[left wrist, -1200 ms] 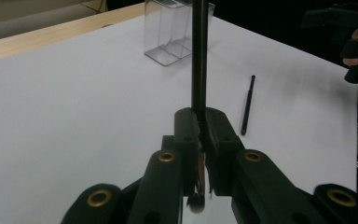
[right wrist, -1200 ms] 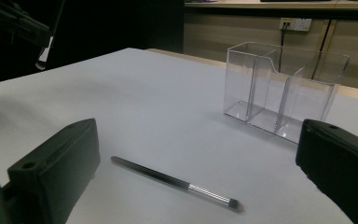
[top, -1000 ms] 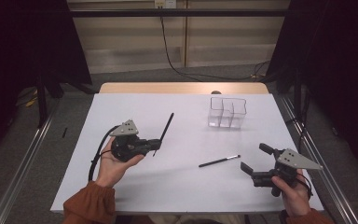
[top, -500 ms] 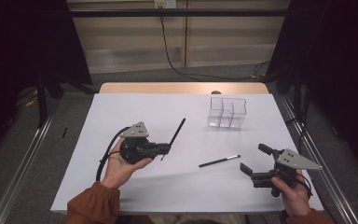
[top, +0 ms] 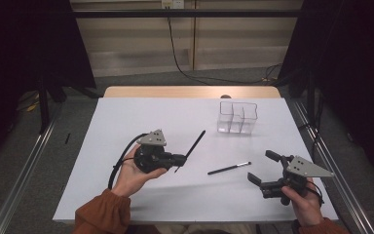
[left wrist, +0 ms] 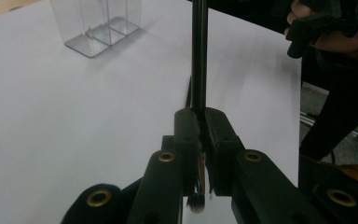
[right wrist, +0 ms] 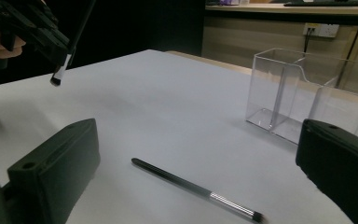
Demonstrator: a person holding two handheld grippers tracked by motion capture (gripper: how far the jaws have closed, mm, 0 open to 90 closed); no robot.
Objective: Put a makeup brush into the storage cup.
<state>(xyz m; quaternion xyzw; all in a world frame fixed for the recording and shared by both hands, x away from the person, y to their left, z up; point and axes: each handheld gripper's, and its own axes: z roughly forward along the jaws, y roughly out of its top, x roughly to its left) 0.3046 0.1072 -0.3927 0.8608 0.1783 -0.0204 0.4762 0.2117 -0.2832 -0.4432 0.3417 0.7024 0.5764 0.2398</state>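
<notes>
The landmark here is the clear organizer (top: 237, 117), a see-through box with a few compartments sitting toward the far right of the white bench (top: 126, 117).

The left gripper (top: 177, 159) sits well to the near-left of the organizer, held in the person's left hand (top: 134, 170) just above the bench top. Its fingers (left wrist: 186, 135) are pinched tight on a black brush (top: 193, 146) near its bristle end. In the left gripper view the little tuft of bristles pokes out behind the fingers, toward the camera, while the long black handle runs forward. From the high view, that handle slants up and away toward the organizer, but its tip stops well short of it (nothing is touching the box).

A second brush (top: 229, 168) lies flat on the bench, on the near side of the organizer and a bit to its left. It has a dark handle, a silver ferrule and a dark tip, with the tip end pointing right.

The right gripper (top: 261, 167) is on the near-right side of the organizer, held in the right hand (top: 303, 202). Its fingers (right wrist: 56, 168) are spread wide with nothing between them, and in the right gripper view the second brush lies on the bench just ahead of that gap.
</notes>
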